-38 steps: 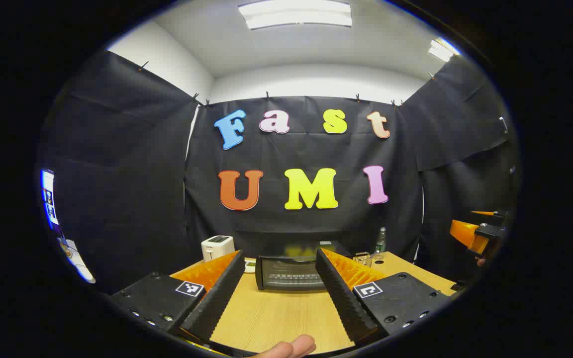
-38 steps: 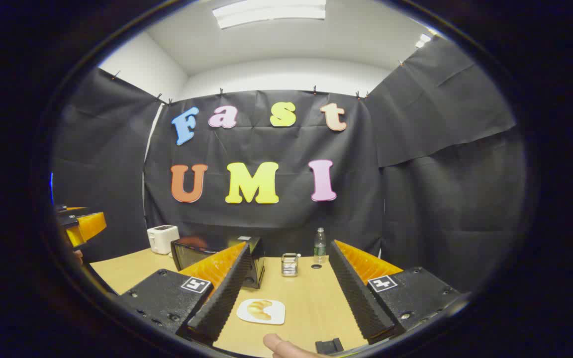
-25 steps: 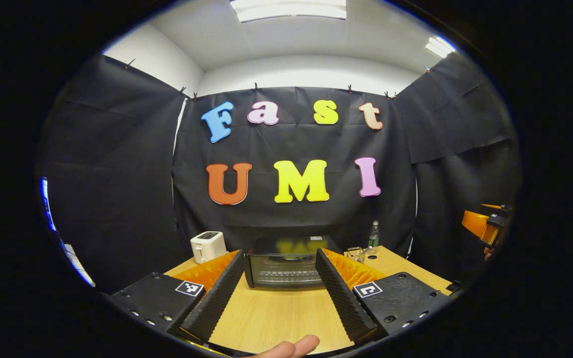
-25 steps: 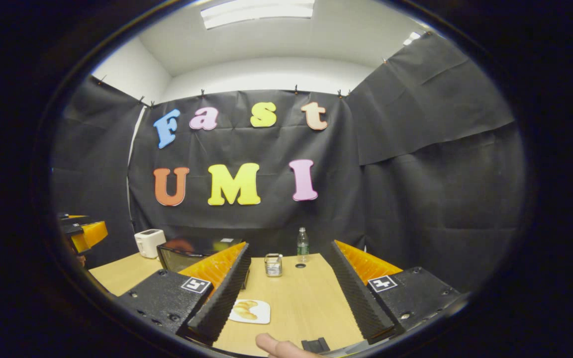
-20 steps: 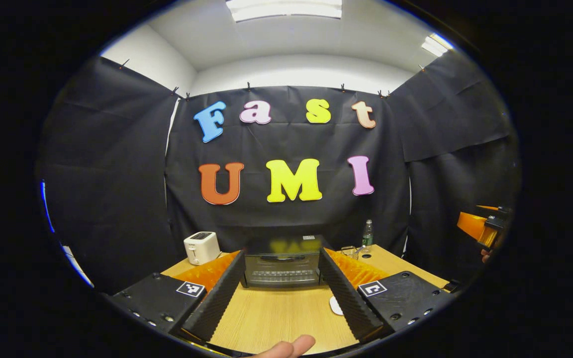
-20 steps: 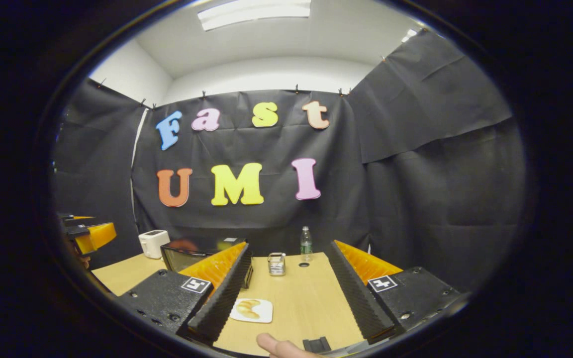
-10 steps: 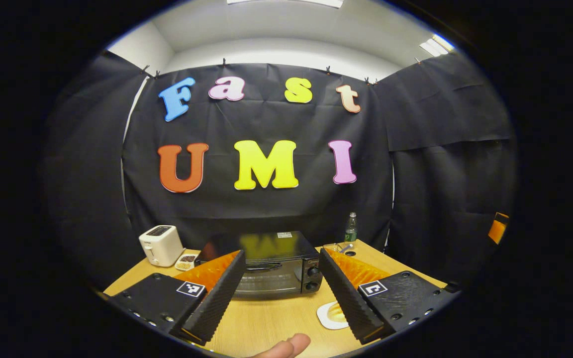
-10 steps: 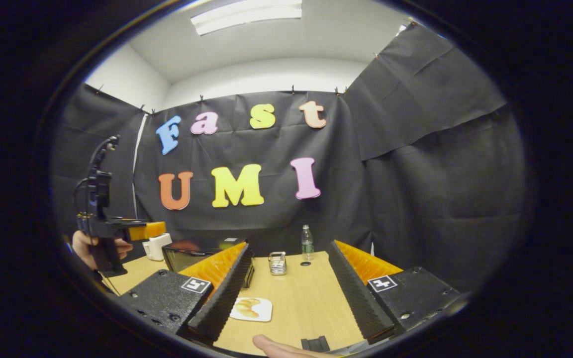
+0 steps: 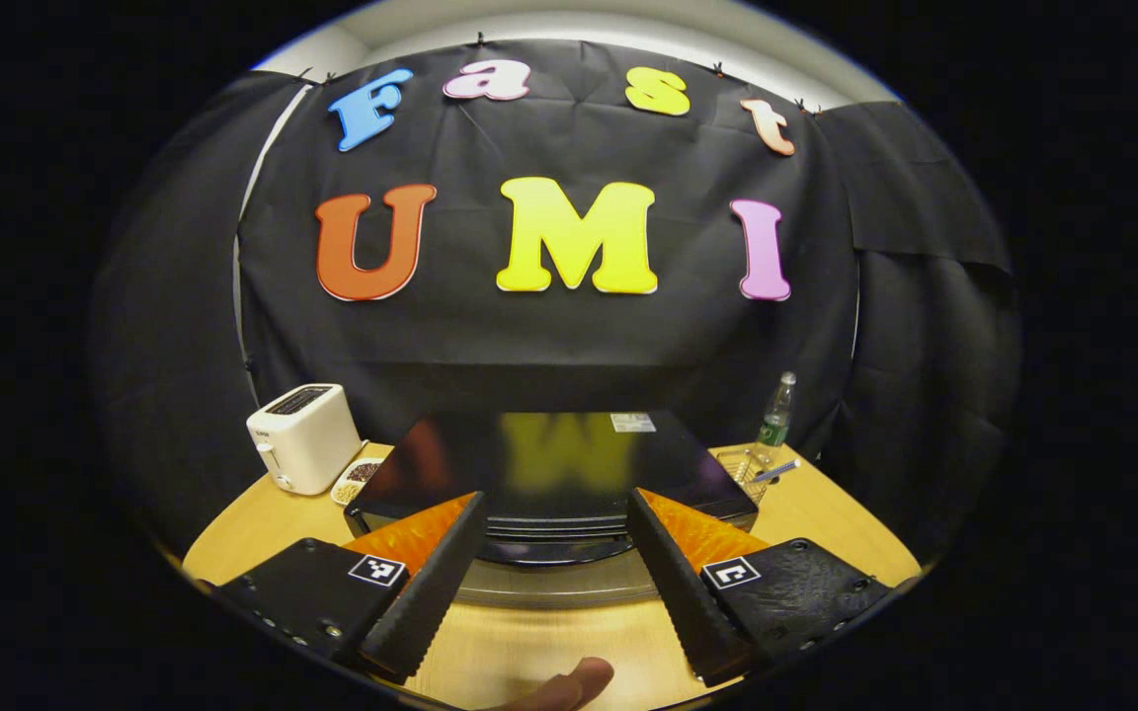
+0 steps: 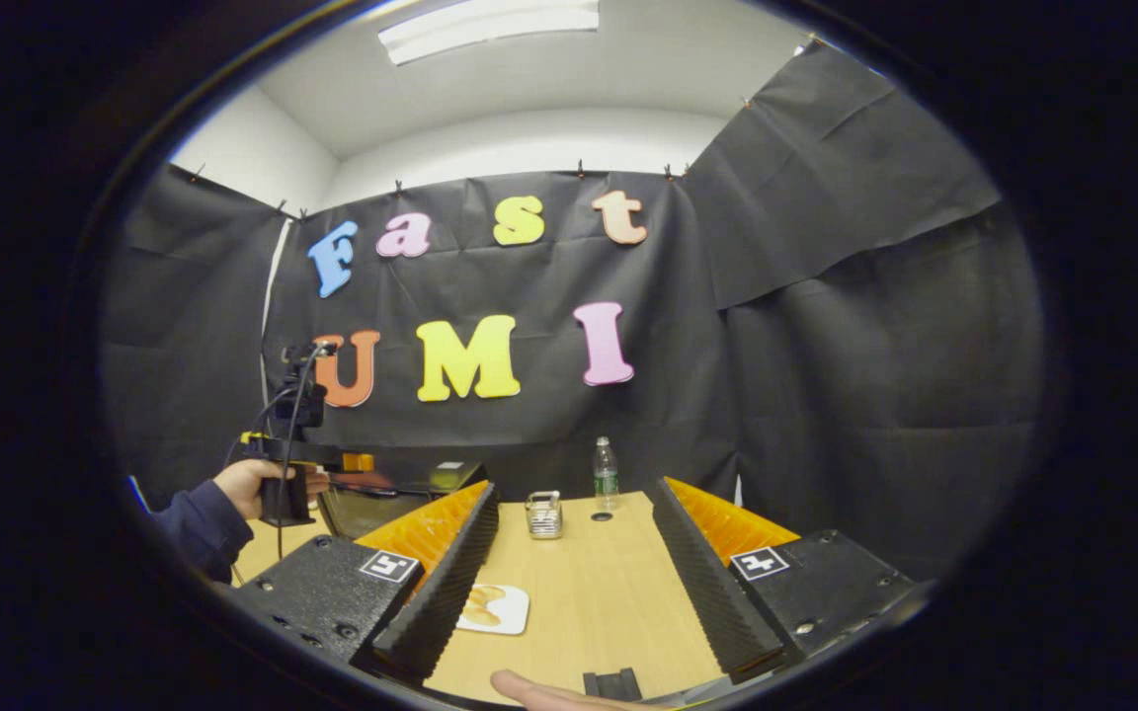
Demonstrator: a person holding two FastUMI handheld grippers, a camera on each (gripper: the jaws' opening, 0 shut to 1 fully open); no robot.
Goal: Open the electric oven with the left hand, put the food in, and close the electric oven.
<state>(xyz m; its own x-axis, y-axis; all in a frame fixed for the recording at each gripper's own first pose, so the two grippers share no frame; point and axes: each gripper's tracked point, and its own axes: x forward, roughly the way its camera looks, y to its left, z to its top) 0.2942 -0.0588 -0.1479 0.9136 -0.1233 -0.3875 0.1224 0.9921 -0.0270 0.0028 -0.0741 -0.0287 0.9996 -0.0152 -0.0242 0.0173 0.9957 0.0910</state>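
Oven, judged heavy and rigid, is faced just ahead of the wide-spread, empty left gripper, its door handle best taken.

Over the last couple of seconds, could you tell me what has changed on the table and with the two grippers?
The left gripper has moved forward to the oven, open, its fingers reaching the front edge. The oven looks still closed. The right gripper stayed open above the table, and the plate of food stayed put. Nothing has been grasped.
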